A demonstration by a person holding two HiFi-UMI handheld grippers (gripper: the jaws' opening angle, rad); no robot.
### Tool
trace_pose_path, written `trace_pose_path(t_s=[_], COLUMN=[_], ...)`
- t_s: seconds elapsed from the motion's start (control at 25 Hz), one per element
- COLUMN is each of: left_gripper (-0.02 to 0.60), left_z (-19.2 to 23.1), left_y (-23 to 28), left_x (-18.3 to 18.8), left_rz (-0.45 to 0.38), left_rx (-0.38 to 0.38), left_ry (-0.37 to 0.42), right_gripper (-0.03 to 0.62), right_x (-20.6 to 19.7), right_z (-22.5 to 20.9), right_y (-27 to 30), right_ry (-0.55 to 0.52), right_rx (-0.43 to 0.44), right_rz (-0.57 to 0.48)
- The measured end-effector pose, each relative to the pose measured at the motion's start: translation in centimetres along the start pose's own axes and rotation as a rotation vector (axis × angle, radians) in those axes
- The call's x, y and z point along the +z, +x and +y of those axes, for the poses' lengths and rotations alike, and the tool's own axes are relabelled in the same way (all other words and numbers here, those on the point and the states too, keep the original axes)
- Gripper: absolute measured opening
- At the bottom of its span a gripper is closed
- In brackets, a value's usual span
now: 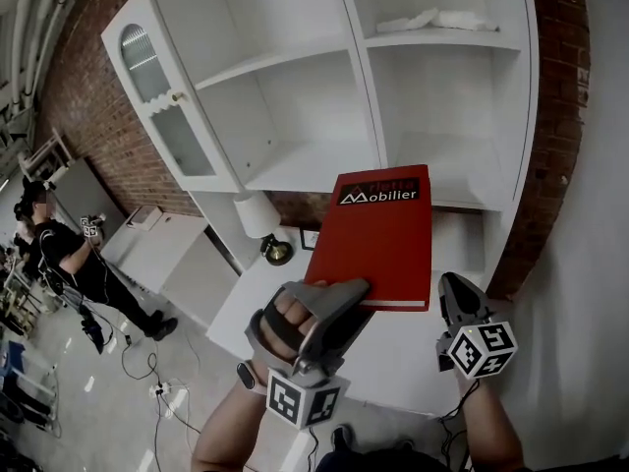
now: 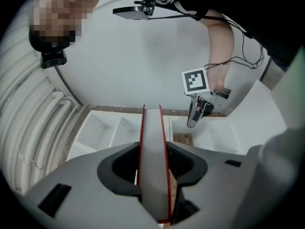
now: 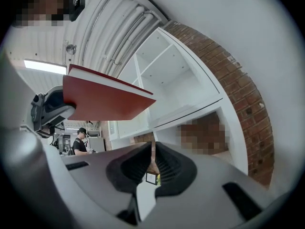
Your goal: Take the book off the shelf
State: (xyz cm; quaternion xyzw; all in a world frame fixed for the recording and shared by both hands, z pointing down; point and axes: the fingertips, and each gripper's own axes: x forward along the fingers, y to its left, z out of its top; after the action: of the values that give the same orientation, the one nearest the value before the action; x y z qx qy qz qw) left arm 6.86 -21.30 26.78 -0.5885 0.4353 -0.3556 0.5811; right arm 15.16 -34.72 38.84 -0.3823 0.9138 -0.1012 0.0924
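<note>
Two claws are up, but only one is working. The left gripper has its jaws clamped on the near edge of the red hardback book. In its own view the cover edges and page block run straight out between the pads. The book is already clear of the white shelf unit. It hangs in the air ahead of that claw and reaches away from it toward the empty compartments beyond. The right gripper sits just beside the book's near right corner. Its jaws are drawn almost together, nothing is between them, and it does not touch the book.

The likely trouble is the hold itself. Only a narrow strip of the book is pinched, and nearly all its weight hangs out past the pads. A quick swing or tilt could make it pivot in the jaws or slide free. It would then fall onto the white counter below the claw, near the small table lamp. Swinging it forward could also knock its far edge against the shelf divider.
</note>
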Motion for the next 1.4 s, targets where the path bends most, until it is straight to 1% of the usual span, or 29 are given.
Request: trace_pose_path(t_s=[0.16,0.4,0.64,0.8,0.92,1.04,1.28,1.4], left_gripper=[0.167,0.167,0.167,0.167,0.167,0.167,0.167,0.167], left_z=[0.5,-0.8,-3.0,-4.9,-6.1,-7.5,-9.8,-12.0], left_y=[-2.5,-5.5,-8.1,-9.5,-10.6,-11.8,-13.7,-14.1], left_x=[-3.1,-8.0,-12.8,-16.3,-18.6,-20.4,-24.1,-25.4], left_rz=[0.081,0.160,0.220,0.261,0.279,0.285,0.288,0.281], left_rx=[0.024,0.013,-0.005,-0.041,-0.071,-0.096,-0.136,-0.174], left_ry=[-0.004,-0.020,-0.032,-0.046,-0.079,-0.093,-0.140,-0.161], right_gripper=[0.023,0.023,0.023,0.023,0.023,0.023,0.023,0.023], right_x=[-0.8,-1.3,-2.7,-4.1,-4.9,-5.6,-6.7,-7.5], right_z=[2.1,6.5,9.4,11.3,13.1,14.7,16.5,17.2], right_y=[1.3,3.2,4.9,6.5,7.7,8.9,11.1,12.0], right_ry=[-0.004,-0.070,-0.094,-0.099,-0.097,-0.095,-0.108,-0.114], right_rx=[0.040,0.090,0.094,0.096,0.104,0.112,0.092,0.081], right_rz=[0.010,0.028,0.072,0.098,0.114,0.126,0.148,0.165])
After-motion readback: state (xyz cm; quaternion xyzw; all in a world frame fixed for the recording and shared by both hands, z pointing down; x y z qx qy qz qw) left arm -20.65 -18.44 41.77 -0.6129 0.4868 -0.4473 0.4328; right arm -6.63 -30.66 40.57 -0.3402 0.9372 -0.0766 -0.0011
